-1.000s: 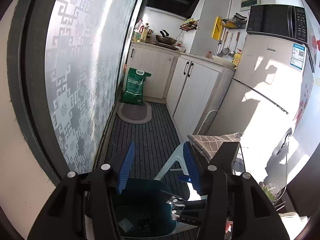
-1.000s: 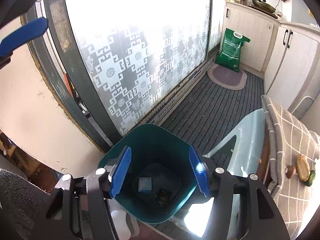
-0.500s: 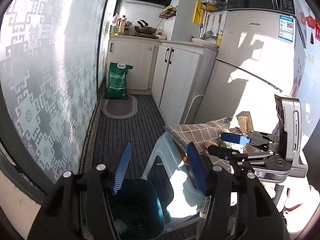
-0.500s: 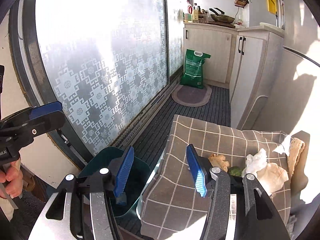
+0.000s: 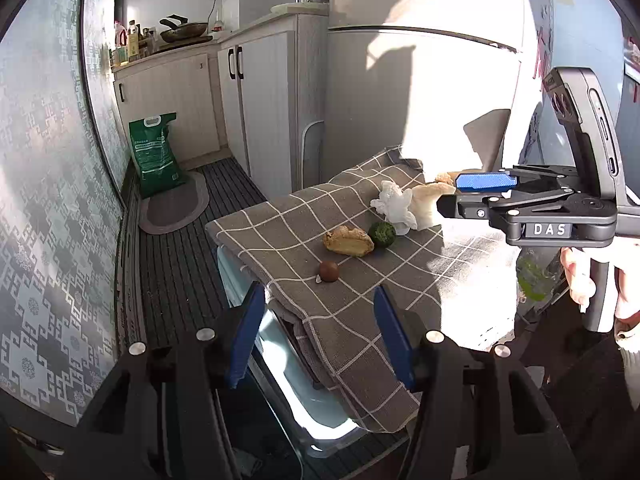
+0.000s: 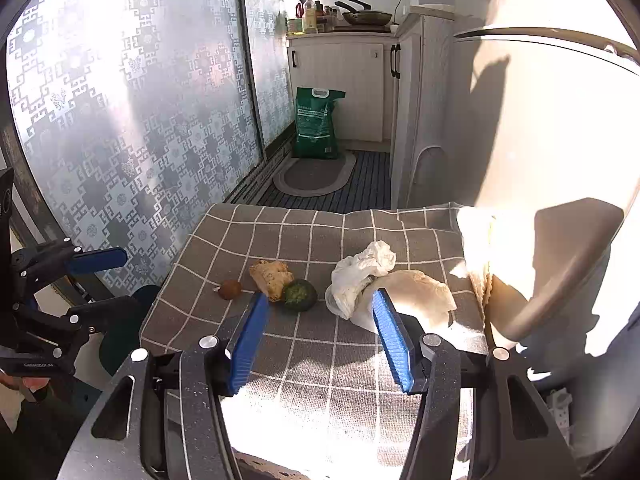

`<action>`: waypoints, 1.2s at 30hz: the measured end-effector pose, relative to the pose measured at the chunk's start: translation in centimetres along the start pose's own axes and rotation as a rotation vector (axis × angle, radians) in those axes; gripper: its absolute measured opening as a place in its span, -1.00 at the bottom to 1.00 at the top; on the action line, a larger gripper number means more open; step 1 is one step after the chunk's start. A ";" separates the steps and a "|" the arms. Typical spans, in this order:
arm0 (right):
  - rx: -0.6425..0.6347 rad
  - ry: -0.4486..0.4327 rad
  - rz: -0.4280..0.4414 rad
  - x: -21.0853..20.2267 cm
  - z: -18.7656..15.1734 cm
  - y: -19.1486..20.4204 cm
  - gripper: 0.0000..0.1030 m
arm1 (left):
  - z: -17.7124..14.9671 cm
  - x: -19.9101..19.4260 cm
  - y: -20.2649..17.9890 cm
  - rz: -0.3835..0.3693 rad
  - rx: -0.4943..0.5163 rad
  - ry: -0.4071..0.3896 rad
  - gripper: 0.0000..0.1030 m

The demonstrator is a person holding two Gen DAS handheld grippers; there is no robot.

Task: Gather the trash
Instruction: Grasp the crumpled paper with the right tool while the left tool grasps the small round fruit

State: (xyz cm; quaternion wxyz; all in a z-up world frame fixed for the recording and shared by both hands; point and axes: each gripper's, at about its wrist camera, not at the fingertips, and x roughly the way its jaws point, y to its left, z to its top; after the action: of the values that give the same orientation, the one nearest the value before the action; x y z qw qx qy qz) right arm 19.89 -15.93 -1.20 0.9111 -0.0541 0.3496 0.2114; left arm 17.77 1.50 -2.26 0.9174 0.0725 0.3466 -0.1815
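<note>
Down the left side the frosted patterned glass door [image 6: 132,120] runs the length of the narrow kitchen, and the strip of dark ribbed floor [image 5: 176,264] between it and the cabinets [image 5: 260,100] is open apart from a green sack [image 6: 316,124] and an oval mat [image 6: 316,172] at the far end. Nearer, a grey checked cloth [image 6: 320,344] covers a low stool, its left edge hanging over the pale plastic [image 5: 288,364] beneath. The left gripper [image 5: 320,336] hovers off that hanging edge, jaws apart and holding nothing. On the cloth, from left to right, lie a small brown round scrap [image 6: 230,289], a tan crust-like piece [image 6: 270,274], a green round lump [image 6: 299,295], a crumpled white tissue [image 6: 360,276] and a pale flat wrapper [image 6: 416,292], the last two touching. The right gripper [image 6: 320,344] hangs over the cloth's near side, jaws apart and empty, just short of the tissue. A second ago both grippers were above the teal bin; now both face the stool, and only a sliver of bin [image 6: 140,292] shows past the cloth's left edge.
</note>
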 end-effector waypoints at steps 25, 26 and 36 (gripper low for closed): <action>0.007 0.047 -0.002 0.3 -2.3 -5.7 -0.04 | 1.8 10.2 -1.0 -0.056 0.058 0.157 -0.29; 0.004 0.049 0.000 0.5 -2.3 -5.6 -0.04 | 1.8 10.2 -1.0 -0.062 0.056 0.159 -0.42; -0.026 0.070 -0.064 2.8 -2.5 -5.8 0.06 | 1.9 9.8 -0.9 -0.031 0.020 0.142 -0.64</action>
State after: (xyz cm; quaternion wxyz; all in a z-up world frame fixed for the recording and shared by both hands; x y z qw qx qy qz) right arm 22.71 -20.85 -5.18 0.9038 -0.0844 0.3767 0.1845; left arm 25.39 -2.60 -7.39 0.8867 0.0891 0.4103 -0.1935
